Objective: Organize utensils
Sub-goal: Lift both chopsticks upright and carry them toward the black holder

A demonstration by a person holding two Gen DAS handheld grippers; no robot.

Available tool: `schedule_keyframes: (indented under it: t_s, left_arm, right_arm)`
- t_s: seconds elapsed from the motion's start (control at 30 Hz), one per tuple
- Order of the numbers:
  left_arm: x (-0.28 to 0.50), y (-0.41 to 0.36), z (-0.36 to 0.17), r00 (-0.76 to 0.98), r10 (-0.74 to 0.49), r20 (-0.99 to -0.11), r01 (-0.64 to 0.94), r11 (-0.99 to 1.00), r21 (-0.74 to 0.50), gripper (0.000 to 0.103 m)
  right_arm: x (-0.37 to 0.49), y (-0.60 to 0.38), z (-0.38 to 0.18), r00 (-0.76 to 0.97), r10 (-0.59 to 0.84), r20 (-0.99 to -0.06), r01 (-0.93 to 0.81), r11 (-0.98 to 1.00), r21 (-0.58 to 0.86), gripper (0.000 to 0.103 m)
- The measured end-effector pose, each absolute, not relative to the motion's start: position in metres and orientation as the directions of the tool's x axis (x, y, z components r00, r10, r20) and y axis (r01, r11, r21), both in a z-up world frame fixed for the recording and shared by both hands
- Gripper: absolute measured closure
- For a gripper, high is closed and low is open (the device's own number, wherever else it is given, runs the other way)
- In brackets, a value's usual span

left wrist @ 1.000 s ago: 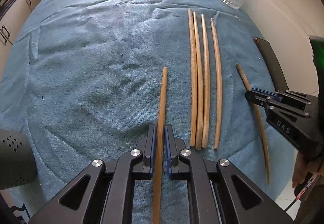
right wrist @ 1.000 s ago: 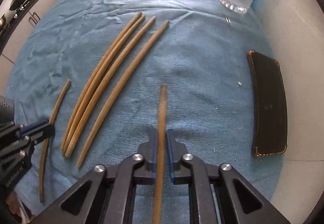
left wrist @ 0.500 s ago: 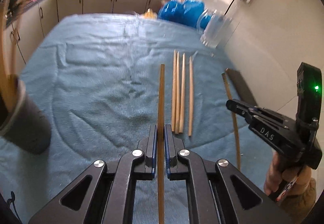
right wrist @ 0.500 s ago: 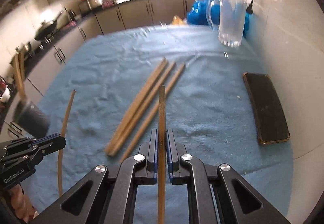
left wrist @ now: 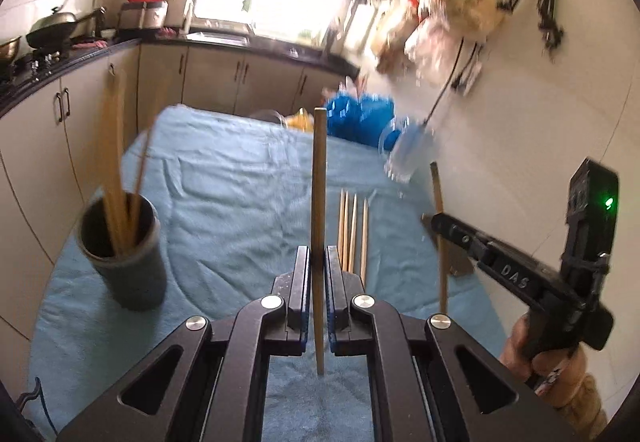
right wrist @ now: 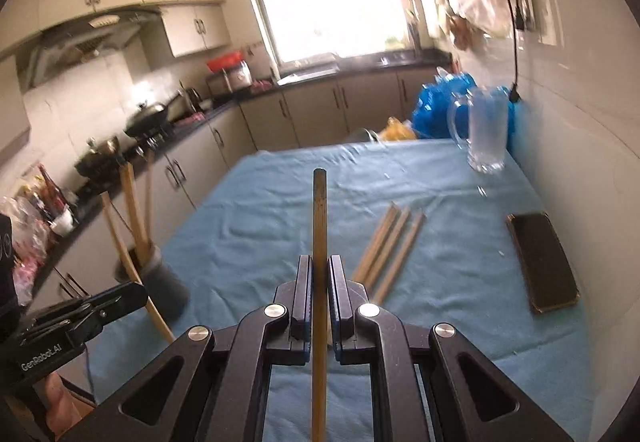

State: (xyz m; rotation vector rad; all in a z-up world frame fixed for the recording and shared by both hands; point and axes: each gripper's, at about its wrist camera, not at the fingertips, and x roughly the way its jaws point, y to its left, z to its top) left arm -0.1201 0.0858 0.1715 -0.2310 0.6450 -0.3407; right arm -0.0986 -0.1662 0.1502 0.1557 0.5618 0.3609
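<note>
Chopsticks: each gripper, left (left wrist: 319,284) and right (right wrist: 320,288), jaws clamped on one stick, now raised off cloth (left wrist: 224,178) versus a second ago. Holder (left wrist: 120,242) enters lower left; four sticks (left wrist: 352,230) remain mid-frame. Drop-off likely next.

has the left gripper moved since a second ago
Yes. The left gripper has lifted and tilted up: it looked down on the four loose chopsticks earlier, and now they lie low while the window shows.
</note>
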Motion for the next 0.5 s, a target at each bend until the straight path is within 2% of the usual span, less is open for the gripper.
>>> schedule_keyframes:
  t_s: [0.2, 0.5]
  left_arm:
    - [-0.133, 0.116, 0.201, 0.808, -0.366, -0.462, 0.230, 0.917, -0.326, 0.097]
    - [-0.141, 0.175, 0.242, 0.870, -0.302, -0.391, 0.164, 0.923, -0.349, 0.097]
  right_arm:
    - [-0.103, -0.136, 0.172, 0.808, 0.414, -0.420, -0.343, 0.909, 0.237, 0.095]
    - [-0.085, -0.086, 0.207, 0.808, 0.501, -0.310, -0.428, 0.861, 0.275, 0.095]
